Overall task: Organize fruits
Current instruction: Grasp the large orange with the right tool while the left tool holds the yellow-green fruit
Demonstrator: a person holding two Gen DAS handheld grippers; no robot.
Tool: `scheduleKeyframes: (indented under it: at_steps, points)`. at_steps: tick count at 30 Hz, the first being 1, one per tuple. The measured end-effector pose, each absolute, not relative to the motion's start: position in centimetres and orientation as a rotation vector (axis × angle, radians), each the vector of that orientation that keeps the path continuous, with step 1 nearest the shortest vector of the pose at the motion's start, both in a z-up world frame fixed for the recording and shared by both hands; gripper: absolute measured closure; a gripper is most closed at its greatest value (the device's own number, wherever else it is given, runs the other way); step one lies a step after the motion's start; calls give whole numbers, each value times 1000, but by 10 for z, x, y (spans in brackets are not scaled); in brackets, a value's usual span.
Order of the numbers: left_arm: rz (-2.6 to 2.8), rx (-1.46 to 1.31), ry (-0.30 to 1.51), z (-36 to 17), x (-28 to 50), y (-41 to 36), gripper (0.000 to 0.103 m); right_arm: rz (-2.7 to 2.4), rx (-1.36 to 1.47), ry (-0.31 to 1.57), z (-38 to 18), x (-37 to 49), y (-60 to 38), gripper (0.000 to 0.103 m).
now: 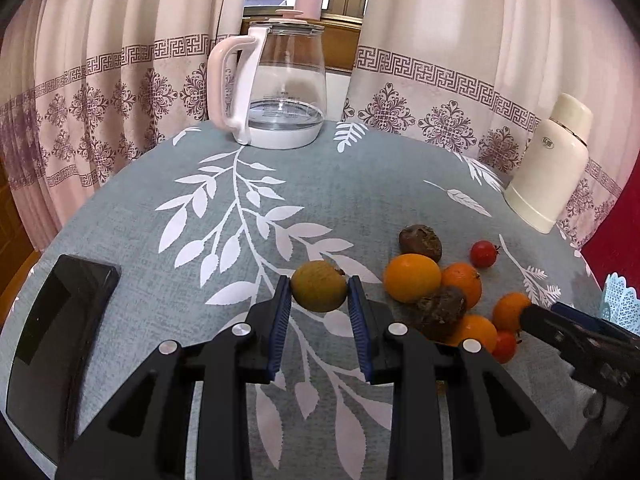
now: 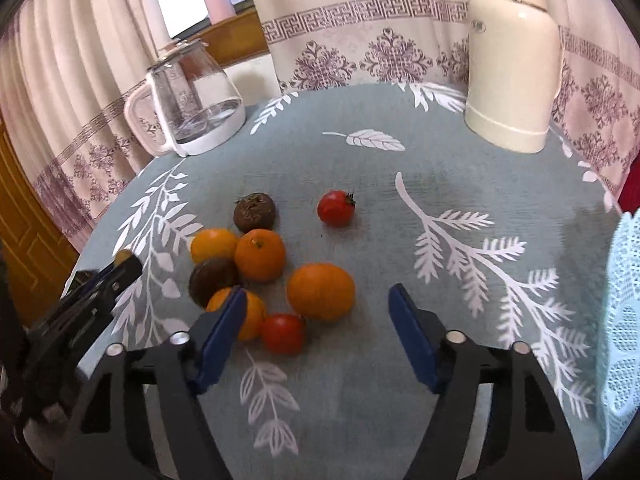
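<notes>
Glass kettle (image 1: 280,92) and cream flask (image 1: 548,168) behind; blue basket (image 1: 620,300) at right.

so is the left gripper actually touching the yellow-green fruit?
Touching. In the left wrist view, both blue pads of the left gripper press against the sides of the yellow-green fruit, with no gap showing on either side.

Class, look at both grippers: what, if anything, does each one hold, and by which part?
The left gripper holds a yellow-green fruit, its pads pressing the fruit's two opposite sides. The right gripper holds nothing; its jaws stand open above the oranges.
</notes>
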State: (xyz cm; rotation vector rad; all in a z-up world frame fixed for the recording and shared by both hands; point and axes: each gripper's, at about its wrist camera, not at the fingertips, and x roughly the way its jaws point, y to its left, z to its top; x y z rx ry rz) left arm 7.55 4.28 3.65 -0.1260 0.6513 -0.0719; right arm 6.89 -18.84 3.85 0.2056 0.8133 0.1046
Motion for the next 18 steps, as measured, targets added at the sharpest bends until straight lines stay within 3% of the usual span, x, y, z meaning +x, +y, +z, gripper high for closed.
scheduleKeyframes:
  at_steps: [18]
  points:
    - [-69,-124,652,36,76,43,73,63,201,865,13,98,-180,44]
